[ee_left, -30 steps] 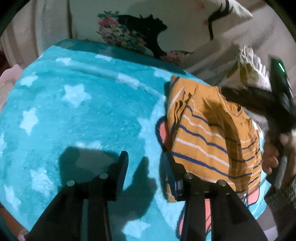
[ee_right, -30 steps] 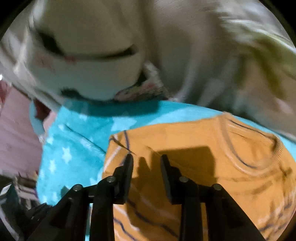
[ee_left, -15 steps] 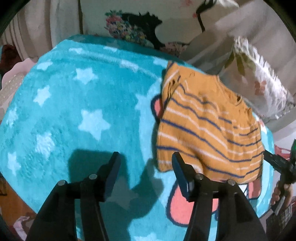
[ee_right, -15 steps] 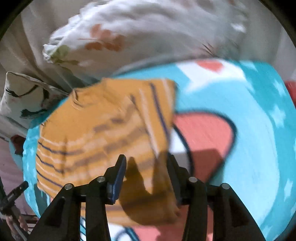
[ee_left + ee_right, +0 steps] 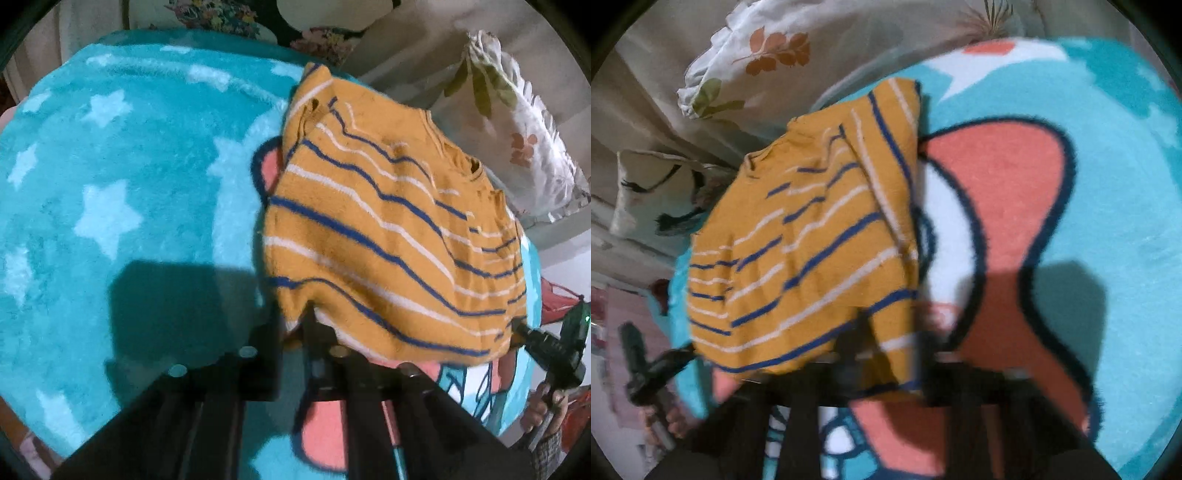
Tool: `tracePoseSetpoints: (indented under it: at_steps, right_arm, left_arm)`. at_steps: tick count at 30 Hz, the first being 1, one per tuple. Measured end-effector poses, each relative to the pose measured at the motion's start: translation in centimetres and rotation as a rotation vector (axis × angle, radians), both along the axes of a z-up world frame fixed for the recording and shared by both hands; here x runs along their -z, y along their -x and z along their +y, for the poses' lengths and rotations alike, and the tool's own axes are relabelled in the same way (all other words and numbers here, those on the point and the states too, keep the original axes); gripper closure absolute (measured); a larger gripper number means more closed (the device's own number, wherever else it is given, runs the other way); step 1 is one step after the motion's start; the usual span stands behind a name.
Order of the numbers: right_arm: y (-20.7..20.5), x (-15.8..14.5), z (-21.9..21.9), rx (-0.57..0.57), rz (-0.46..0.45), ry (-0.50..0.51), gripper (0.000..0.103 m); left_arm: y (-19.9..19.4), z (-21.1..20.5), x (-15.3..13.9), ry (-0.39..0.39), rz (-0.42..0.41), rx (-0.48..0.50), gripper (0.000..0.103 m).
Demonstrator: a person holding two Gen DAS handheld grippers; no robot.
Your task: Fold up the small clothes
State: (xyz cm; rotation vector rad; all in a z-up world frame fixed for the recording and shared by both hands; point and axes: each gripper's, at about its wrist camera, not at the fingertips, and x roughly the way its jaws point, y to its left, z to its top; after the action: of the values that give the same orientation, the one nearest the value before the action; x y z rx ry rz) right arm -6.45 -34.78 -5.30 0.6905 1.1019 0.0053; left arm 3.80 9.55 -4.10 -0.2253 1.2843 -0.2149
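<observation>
A small orange shirt with blue and white stripes lies on a turquoise star blanket. My left gripper is shut on the shirt's near hem corner. My right gripper is shut on the hem of the same shirt at its other near corner, lifting the edge a little. The right gripper also shows in the left wrist view at the shirt's far right edge. The left gripper shows in the right wrist view at the shirt's left edge.
Pillows with leaf and floral prints lie behind the blanket. The blanket carries a large pink and white cartoon figure beside the shirt. The blanket's edge runs just right of the shirt.
Both grippers were open half a second ago near the shirt's hem. They have moved in and closed on its two near corners, and the hem has lifted slightly.
</observation>
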Motion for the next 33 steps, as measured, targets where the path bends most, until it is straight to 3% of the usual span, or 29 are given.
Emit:
tracePoseSetpoints:
  at_steps: [4, 7, 9, 12, 13, 15, 17, 19, 21, 22, 24, 28, 33]
  right_arm:
    - [1.4, -1.2, -2.2, 0.031, -0.019, -0.016, 0.094]
    - [1.8, 0.0, -2.7, 0.041, 0.027, -0.003, 0.094]
    - [1.8, 0.8, -2.6, 0.047, 0.043, -0.015, 0.092]
    - [1.8, 0.2, -2.7, 0.049, 0.037, -0.014, 0.086]
    - [1.9, -0.5, -2.9, 0.053, 0.030, 0.008, 0.086]
    - [2.2, -1.9, -3.4, 0.086, 0.014, 0.067, 0.086]
    - [2.6, -4.0, -3.9, 0.131, -0.036, 0.164, 0.084]
    - [2.0, -6.0, -3.7, 0.143, -0.110, 0.202, 0.082]
    - [0.8, -7.1, -2.0, 0.131, -0.186, 0.248, 0.062]
    - [0.3, -7.2, -1.2, 0.111, -0.209, 0.261, 0.047]
    - [-1.2, -6.9, 1.2, 0.053, -0.247, 0.280, 0.044]
    - [-4.8, -4.3, 5.0, -0.091, -0.139, 0.260, 0.044]
    - [-6.8, -1.2, 4.3, -0.089, -0.053, 0.277, 0.045]
  left_arm:
    - [0.6, 1.3, -1.2, -0.041, -0.002, -0.015, 0.095]
    - [0.9, 2.3, -0.4, -0.124, 0.020, -0.060, 0.099]
    - [1.4, 3.4, 0.0, -0.080, 0.050, -0.100, 0.099]
    - [2.6, 4.3, -1.1, -0.069, 0.015, -0.131, 0.098]
    - [3.0, 4.5, -1.7, -0.075, -0.003, -0.138, 0.095]
    - [3.8, 4.7, -3.0, -0.088, -0.046, -0.156, 0.080]
    - [4.6, 5.0, -4.4, -0.105, -0.106, -0.180, 0.058]
    - [5.0, 5.2, -5.7, -0.109, -0.164, -0.199, 0.051]
    - [4.9, 4.7, -6.6, -0.092, -0.204, -0.202, 0.045]
    - [4.8, 4.5, -6.9, -0.087, -0.213, -0.201, 0.043]
    - [5.0, 4.0, -7.5, -0.082, -0.222, -0.196, 0.043]
    - [5.5, 3.2, -8.0, -0.093, -0.213, -0.181, 0.043]
    - [7.1, 3.0, -8.2, -0.141, -0.212, -0.169, 0.043]
